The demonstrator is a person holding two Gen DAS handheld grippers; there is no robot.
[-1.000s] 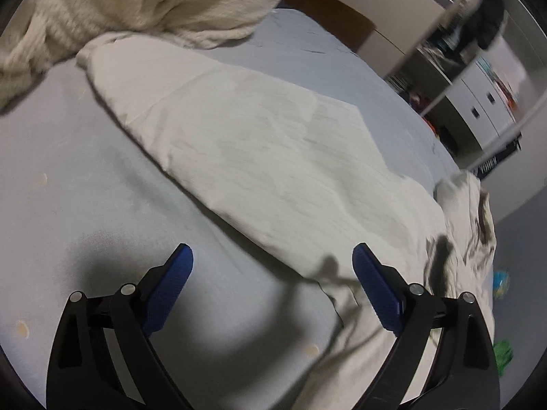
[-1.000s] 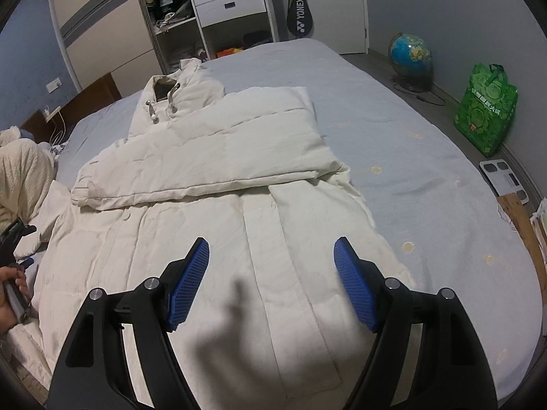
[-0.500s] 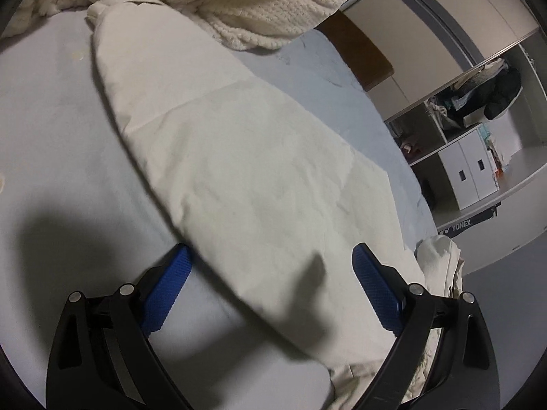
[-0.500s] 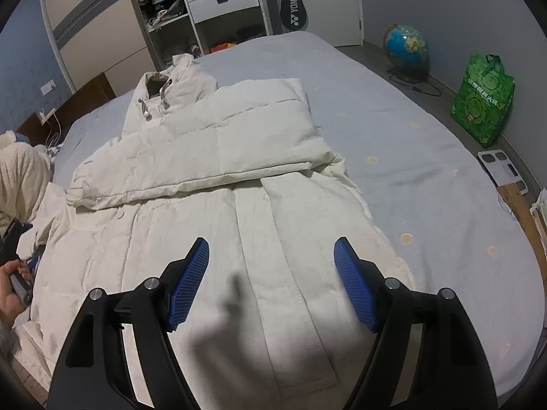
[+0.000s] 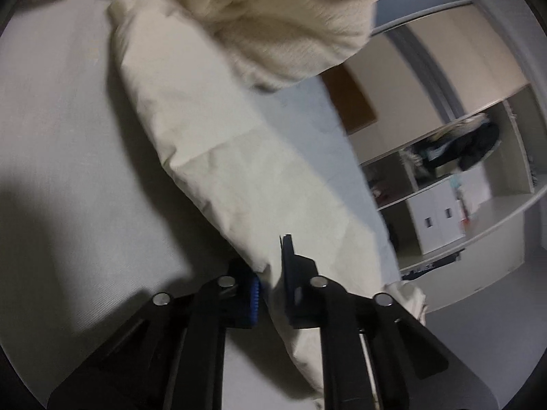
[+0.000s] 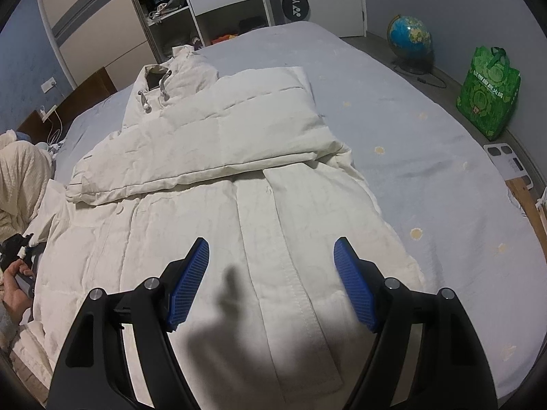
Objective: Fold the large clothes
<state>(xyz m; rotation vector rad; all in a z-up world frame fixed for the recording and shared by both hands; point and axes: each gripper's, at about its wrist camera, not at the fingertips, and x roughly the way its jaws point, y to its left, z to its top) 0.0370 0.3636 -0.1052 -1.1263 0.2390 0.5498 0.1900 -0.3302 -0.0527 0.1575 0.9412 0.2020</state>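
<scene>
A cream padded coat (image 6: 246, 177) lies spread on the grey bed, its hood at the far end and one sleeve folded across the chest. Its other sleeve (image 5: 218, 157) stretches out over the sheet in the left wrist view. My left gripper (image 5: 270, 283) is shut on the sleeve's near edge, with fabric pinched between the jaws. My right gripper (image 6: 271, 280) is open and empty, above the coat's front placket near the hem. The left gripper and the hand holding it show at the left edge of the right wrist view (image 6: 13, 259).
A cream knitted blanket (image 5: 290, 17) lies bunched beside the sleeve's far end. The grey bed sheet (image 6: 427, 171) spreads to the right of the coat. A globe (image 6: 410, 41), a green bag (image 6: 490, 95) and a scale stand on the floor. Drawers and shelves stand behind the bed.
My left gripper has moved in onto the sleeve and closed on its edge. My right gripper has stayed open and drifted slightly forward over the coat.
</scene>
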